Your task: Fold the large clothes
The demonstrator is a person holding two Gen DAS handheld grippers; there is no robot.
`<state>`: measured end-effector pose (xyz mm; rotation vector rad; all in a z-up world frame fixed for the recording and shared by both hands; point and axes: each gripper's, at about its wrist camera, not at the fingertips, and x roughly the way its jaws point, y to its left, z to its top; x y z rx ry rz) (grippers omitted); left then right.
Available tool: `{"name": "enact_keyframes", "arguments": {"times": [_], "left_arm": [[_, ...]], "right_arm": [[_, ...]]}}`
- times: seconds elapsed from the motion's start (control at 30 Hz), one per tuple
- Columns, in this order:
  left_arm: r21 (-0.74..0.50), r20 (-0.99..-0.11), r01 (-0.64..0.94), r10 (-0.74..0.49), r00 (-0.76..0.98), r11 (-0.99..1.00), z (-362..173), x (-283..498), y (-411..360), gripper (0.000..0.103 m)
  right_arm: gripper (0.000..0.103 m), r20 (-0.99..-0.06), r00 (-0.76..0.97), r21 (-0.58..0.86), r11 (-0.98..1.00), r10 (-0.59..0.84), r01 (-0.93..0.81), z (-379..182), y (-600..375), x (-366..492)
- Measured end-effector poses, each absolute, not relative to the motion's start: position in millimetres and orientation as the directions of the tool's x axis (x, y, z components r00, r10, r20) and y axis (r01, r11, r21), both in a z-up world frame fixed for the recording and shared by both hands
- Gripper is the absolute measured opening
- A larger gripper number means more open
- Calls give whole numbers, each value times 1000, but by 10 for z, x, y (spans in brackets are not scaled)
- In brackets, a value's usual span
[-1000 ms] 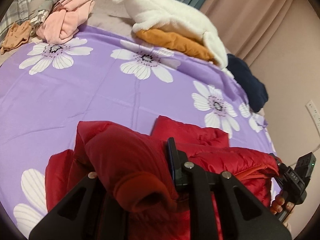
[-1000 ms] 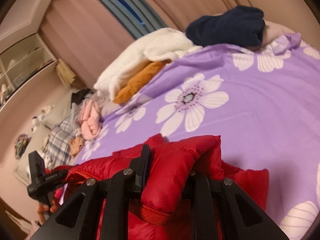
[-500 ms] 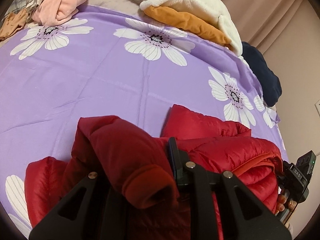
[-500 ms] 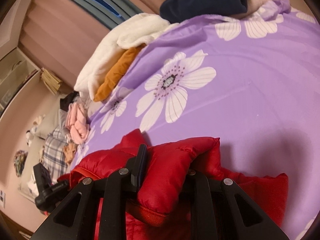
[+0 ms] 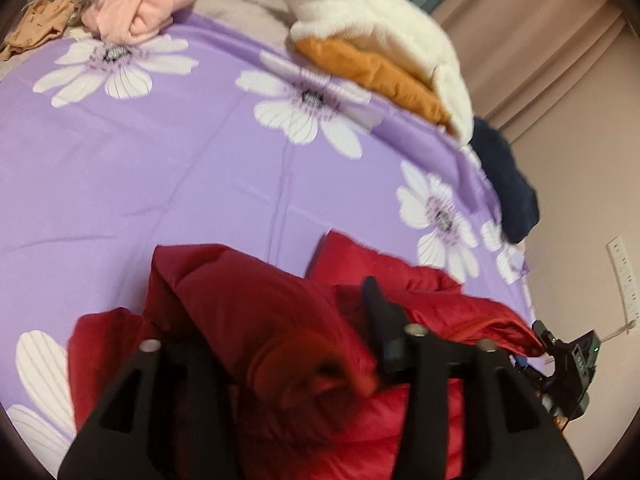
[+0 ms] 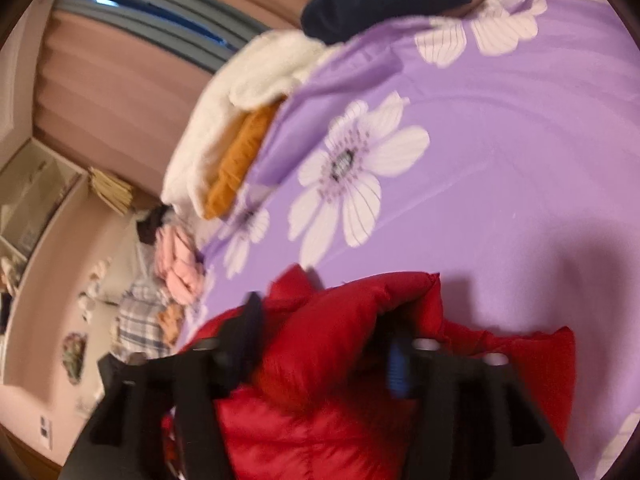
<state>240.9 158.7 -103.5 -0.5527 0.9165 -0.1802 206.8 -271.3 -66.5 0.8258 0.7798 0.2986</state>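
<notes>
Red puffer jacket lies bunched at the near edge of the bed, on the purple floral sheet. Left hand-held gripper: jaws just been opening, released, a rolled red sleeve lying loose between them. Right hand-held gripper: same, jaws just been opening, a jacket fold between but not pinched. Beyond the jacket the sheet is open room. White fleece over orange garment and navy garment sit along the sheet's far edge.

Purple floral sheet on bed. Far edge: white fleece on top of orange garment, navy garment beside them, pink clothes near plaid fabric. Beige curtains behind.
</notes>
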Motion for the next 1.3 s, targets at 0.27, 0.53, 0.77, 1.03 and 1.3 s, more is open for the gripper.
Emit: {"name": "enact_keyframes", "arguments": {"times": [0.27, 0.53, 0.77, 1.03, 1.3], "left_arm": [[-487, -655, -146, -250, 713, 861, -613, 2176, 1881, 91], [-344, -685, -56, -210, 697, 937, -576, 1688, 1597, 89], [-195, -701, 65, -186, 689, 979, -768, 1247, 997, 78], [-83, -730, 137, -154, 666, 987, -1102, 1206, 645, 52], [-42, -752, 149, -130, 647, 988, -1351, 1239, 587, 53]], "right_arm": [[69, -485, 758, 725, 685, 435, 70, -389, -2883, 1860], [69, -556, 755, 497, 867, 347, -32, -180, -2490, 1574], [69, -597, 743, 232, 952, 301, -199, -286, -1765, 1226], [64, -658, 703, 124, 960, 270, -252, -615, -1395, 1178], [63, -710, 666, 83, 967, 227, -241, -934, -1335, 1209]]}}
